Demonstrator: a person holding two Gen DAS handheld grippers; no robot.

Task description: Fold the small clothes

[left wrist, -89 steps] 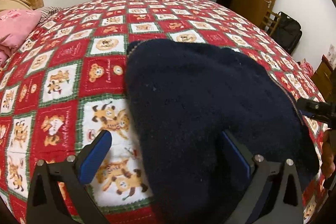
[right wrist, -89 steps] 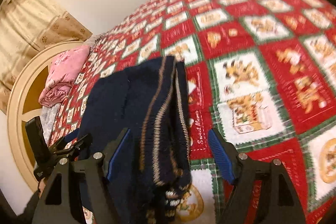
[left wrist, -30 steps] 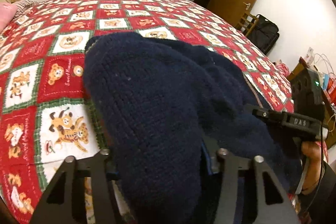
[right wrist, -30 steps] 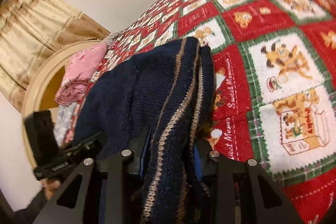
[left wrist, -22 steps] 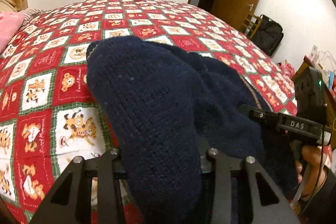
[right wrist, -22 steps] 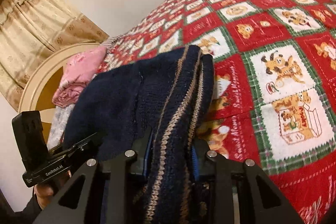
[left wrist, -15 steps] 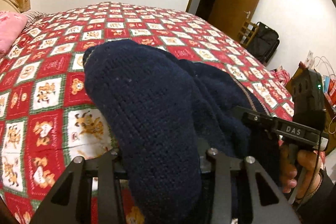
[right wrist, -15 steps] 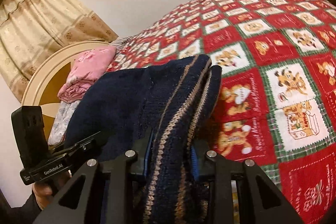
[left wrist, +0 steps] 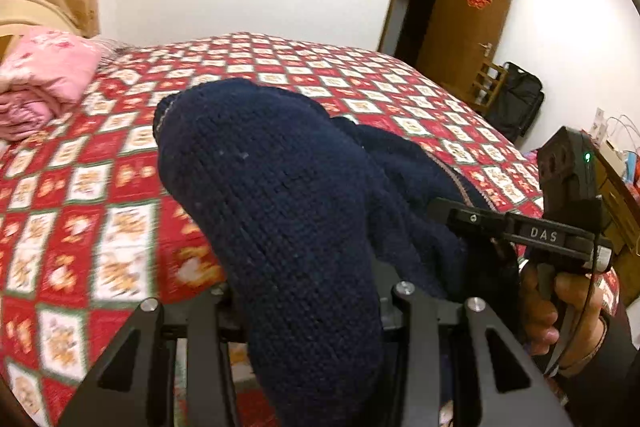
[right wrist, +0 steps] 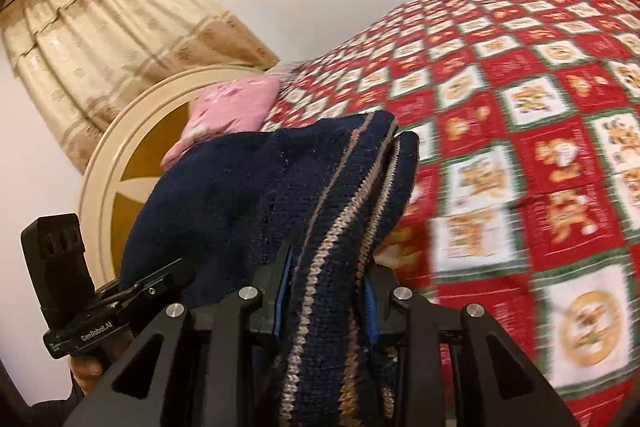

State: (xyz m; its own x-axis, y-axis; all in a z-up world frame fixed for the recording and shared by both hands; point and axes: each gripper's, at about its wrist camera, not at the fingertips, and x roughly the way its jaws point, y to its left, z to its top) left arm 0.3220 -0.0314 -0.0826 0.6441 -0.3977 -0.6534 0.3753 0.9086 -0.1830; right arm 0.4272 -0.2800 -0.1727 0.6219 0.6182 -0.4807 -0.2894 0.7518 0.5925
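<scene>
Over the quilt [left wrist: 120, 163], both tools pinch the navy sweater [left wrist: 280, 195], pink bedding [left wrist: 44, 67] behind.

L gripper [left wrist: 308, 301] clamped on navy sweater [left wrist: 280, 195], jaws closed around the knit. R gripper [right wrist: 326, 299] likewise pinching its striped edge. Both held side by side, each w/ a hand on the handle, raised above bed level.

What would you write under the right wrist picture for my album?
Right gripper clamps a navy striped sweater above the red teddy-bear quilt.
</scene>
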